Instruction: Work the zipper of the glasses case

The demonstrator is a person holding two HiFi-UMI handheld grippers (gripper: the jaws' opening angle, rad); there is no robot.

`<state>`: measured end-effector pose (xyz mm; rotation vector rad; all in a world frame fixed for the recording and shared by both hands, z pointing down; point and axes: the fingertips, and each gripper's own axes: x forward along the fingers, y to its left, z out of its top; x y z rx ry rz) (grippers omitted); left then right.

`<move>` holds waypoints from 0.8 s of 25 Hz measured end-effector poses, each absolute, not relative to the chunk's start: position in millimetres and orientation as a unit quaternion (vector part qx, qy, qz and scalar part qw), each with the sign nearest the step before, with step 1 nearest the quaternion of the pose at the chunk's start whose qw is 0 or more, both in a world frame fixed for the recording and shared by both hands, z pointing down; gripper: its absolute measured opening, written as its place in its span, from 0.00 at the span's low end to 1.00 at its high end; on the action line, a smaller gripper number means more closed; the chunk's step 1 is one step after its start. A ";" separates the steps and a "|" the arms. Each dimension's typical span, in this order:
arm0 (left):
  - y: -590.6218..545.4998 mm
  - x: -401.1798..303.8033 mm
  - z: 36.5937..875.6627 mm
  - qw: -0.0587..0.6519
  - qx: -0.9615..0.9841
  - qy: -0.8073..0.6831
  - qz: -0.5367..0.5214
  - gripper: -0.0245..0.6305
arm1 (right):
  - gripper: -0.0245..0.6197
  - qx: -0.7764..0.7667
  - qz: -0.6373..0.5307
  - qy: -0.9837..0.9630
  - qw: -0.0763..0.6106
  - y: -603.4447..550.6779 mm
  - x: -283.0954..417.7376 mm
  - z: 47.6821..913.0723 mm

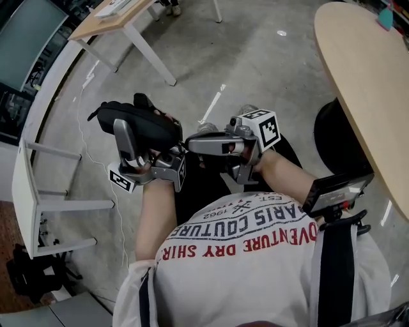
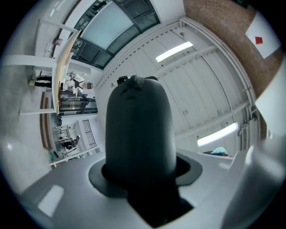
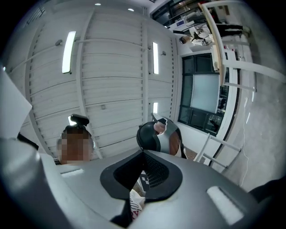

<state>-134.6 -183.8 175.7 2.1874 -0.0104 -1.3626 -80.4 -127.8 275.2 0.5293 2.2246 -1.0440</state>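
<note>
The black glasses case [image 1: 137,120] is held over the person's lap, clamped in my left gripper [image 1: 131,134]. One grey finger [image 1: 123,139] runs up its near side; the other is hidden behind it. In the left gripper view the case [image 2: 138,125] stands upright between the jaws and fills the centre, with my left gripper [image 2: 140,167] shut on its base. My right gripper [image 1: 190,144] points left, its tip just beside the case's right end. Its jaws look closed together with nothing seen between them. In the right gripper view my right gripper [image 3: 143,154] faces the case [image 3: 152,136] a little beyond its tip.
A rounded wooden table [image 1: 364,76] stands at the right and a smaller desk [image 1: 115,19] at the upper left. A white frame [image 1: 32,191] is at the left, with a thin cable [image 1: 83,137] on the concrete floor. A black device [image 1: 335,191] hangs from the person's strap.
</note>
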 end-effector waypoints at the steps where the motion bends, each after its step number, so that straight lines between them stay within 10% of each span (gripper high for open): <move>1: -183.4 -133.3 177.3 0.272 0.827 -0.016 -0.493 0.42 | 0.03 0.195 -0.399 0.844 0.301 -128.9 -81.3 278.2; 13: -206.3 -101.7 334.8 0.012 0.921 -0.372 0.118 0.42 | 0.02 -0.202 -0.133 0.970 0.009 -190.6 -43.3 343.6; 20: -204.4 -108.0 345.7 0.091 0.918 -0.378 0.081 0.42 | 0.03 -0.259 -0.085 0.960 -0.067 -199.0 -37.3 361.8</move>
